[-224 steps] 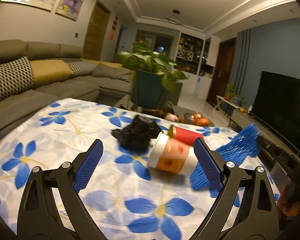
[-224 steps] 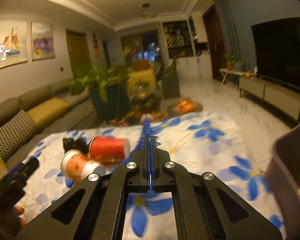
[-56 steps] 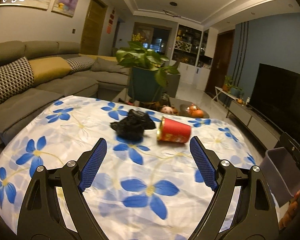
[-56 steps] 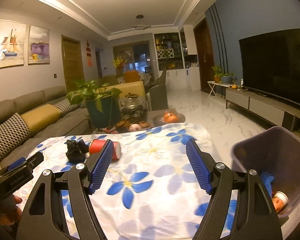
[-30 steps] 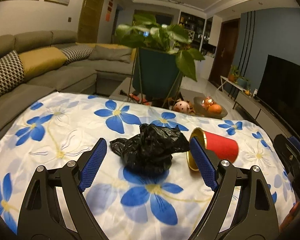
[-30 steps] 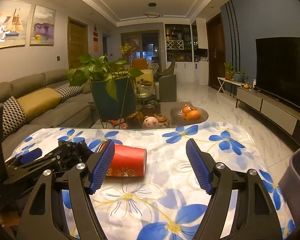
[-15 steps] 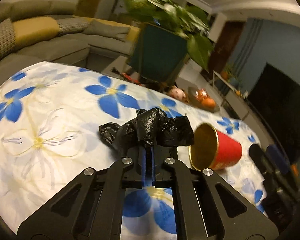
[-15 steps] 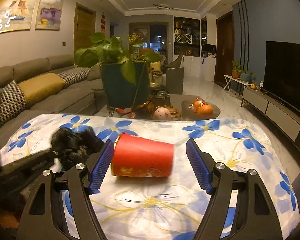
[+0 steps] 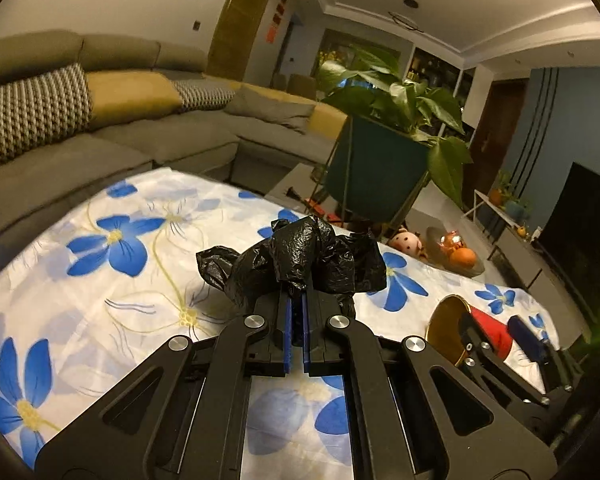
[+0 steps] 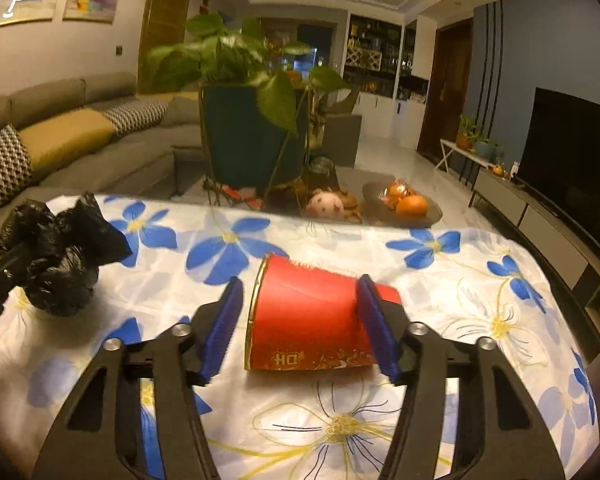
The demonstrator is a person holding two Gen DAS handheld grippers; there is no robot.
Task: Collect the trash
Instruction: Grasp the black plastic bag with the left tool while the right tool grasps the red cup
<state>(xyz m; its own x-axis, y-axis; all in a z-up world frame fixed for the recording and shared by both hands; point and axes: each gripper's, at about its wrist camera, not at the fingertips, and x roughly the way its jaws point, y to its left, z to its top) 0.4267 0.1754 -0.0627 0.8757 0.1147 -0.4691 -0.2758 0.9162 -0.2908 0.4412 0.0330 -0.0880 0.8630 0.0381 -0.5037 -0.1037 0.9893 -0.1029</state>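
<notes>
The black bag (image 9: 300, 256) is pinched at its crumpled top by the left gripper (image 9: 296, 304), whose jaws are nearly closed on the plastic; it appears raised just off the tablecloth (image 9: 112, 280), though contact cannot be ruled out. The red cup (image 10: 312, 316) lies on its side on the cloth, mouth to the left. It is straddled by the right gripper (image 10: 300, 316), jaws wide and not yet touching, judged set for a squeeze across the wall.
</notes>
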